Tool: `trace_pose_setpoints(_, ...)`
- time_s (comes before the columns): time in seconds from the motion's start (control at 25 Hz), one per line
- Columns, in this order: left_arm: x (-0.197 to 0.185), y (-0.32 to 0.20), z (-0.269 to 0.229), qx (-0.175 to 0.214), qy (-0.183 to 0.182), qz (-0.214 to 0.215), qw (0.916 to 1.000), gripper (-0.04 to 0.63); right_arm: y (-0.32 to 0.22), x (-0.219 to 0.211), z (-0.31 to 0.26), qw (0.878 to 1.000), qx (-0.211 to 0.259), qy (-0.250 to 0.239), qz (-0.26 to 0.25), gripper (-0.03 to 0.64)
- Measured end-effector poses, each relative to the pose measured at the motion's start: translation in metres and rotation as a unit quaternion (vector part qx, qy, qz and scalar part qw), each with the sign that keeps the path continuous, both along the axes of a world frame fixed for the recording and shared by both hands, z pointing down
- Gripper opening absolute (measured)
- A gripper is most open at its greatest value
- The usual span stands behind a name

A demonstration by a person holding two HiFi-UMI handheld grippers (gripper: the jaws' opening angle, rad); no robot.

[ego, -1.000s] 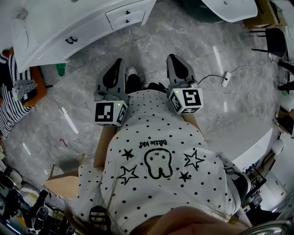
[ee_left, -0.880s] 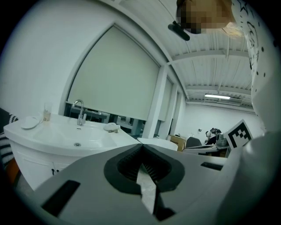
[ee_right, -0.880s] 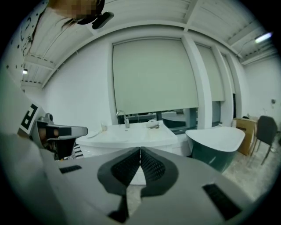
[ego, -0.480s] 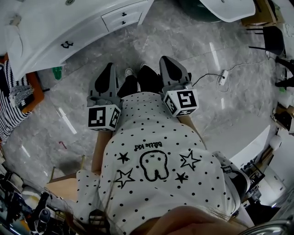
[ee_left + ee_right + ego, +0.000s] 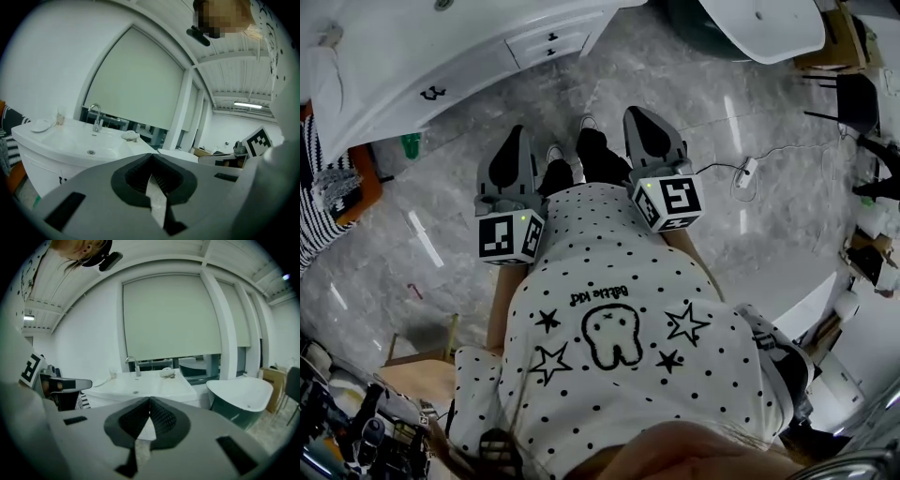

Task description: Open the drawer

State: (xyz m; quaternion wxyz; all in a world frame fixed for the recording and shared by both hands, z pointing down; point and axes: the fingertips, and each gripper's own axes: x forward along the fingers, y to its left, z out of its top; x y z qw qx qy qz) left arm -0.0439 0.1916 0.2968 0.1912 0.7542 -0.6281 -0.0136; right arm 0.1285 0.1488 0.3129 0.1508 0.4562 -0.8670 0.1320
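Note:
The white vanity (image 5: 412, 56) stands at the head view's upper left. Its small drawer front (image 5: 546, 44) carries two dark knobs. Both grey grippers are held out over the marble floor in front of the person's dotted shirt, well short of the vanity. My left gripper (image 5: 514, 133) is shut with nothing in it, its tips meeting (image 5: 151, 156). My right gripper (image 5: 637, 114) is also shut and empty (image 5: 150, 399), beside the person's feet. Both gripper views look toward the vanity's basin (image 5: 89, 140) and tap (image 5: 133, 364).
A white-and-dark-green bathtub (image 5: 759, 23) stands at the upper right. A power strip on a cable (image 5: 748, 171) lies on the floor to the right. Striped cloth (image 5: 319, 206) and an orange item (image 5: 358, 183) sit at the left, and a wooden stool (image 5: 422, 361) at the lower left.
Both grippers have shifted left in the head view as the person steps toward the vanity. Their jaws stay shut.

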Motion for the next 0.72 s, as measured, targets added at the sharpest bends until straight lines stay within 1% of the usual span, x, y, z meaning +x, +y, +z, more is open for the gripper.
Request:
trace_pose_setpoints(0.16,0.003,-0.016,0.001,0.003,-0.001,-0.021,0.9998,0.006,-0.023,0.000,0.001,1.000,0.003,0.005,-0.023,0.014)
trace_pose_setpoints(0.36,0.008,-0.035,-0.002,0.006,-0.005,-0.043,0.9990,0.006,-0.050,0.006,-0.001,0.999,0.009,0.001,-0.038,0.014)
trace_pose_setpoints(0.56,0.017,-0.052,-0.008,0.014,-0.007,-0.068,0.9975,0.006,-0.076,0.017,-0.006,0.999,0.015,-0.007,-0.051,0.014)
trace_pose_setpoints(0.72,0.030,-0.065,-0.013,0.014,-0.015,-0.077,0.9969,0.006,-0.092,0.030,-0.008,0.998,0.021,-0.013,-0.057,0.014)
